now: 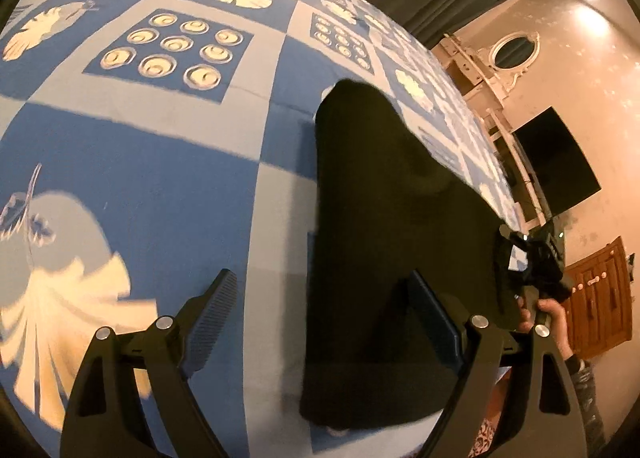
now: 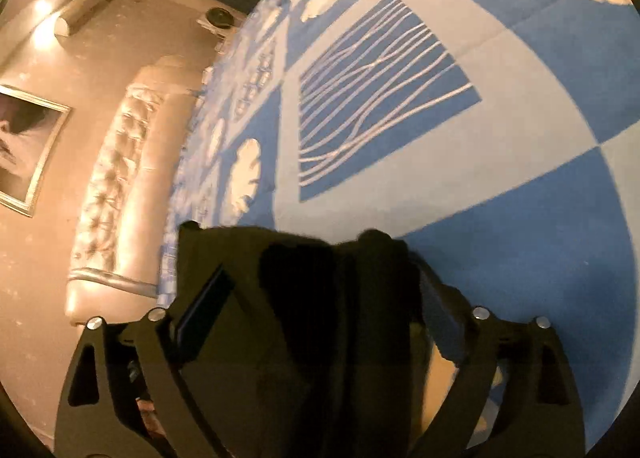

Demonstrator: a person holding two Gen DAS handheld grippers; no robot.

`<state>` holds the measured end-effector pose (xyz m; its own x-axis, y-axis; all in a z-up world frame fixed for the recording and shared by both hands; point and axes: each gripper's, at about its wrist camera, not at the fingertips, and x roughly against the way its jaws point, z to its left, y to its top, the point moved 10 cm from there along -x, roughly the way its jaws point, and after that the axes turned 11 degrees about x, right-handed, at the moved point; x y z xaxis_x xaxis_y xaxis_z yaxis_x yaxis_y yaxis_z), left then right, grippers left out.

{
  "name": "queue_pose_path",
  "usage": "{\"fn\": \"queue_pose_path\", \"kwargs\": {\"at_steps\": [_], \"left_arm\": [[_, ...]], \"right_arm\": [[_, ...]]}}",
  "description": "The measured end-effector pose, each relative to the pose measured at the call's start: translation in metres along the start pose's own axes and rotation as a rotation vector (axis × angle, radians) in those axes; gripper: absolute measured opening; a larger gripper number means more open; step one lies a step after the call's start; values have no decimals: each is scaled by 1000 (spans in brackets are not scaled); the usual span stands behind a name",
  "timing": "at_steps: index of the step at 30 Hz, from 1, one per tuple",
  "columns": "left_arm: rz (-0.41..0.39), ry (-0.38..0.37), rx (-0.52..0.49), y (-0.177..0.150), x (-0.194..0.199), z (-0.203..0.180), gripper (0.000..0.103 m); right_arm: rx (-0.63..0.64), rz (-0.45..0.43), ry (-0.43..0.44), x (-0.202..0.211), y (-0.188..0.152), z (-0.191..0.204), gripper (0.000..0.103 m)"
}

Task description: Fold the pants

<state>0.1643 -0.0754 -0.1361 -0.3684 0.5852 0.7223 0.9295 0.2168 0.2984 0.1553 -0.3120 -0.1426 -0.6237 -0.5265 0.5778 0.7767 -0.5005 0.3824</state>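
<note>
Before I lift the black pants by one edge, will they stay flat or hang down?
Probably hang: the black pants lie limp and flattened on the blue bedspread, so they look soft. Likely light. Pushed, they may bunch up rather than slide.

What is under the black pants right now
The black pants lie on a blue and grey patterned bedspread, which shows all around them. The part of the pattern directly beneath is covered, so anything else under them cannot be seen.
</note>
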Motion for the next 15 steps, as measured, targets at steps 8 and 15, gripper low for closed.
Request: {"fn": "queue_pose_path", "kwargs": {"at_steps": [8, 15], "left_arm": [[100, -165, -17, 38, -36, -21, 86], [187, -218, 47, 76, -80, -29, 86]], "right_arm": [[51, 28, 49, -5, 1, 5, 92], [80, 80, 47, -12, 4, 8, 92]]}}
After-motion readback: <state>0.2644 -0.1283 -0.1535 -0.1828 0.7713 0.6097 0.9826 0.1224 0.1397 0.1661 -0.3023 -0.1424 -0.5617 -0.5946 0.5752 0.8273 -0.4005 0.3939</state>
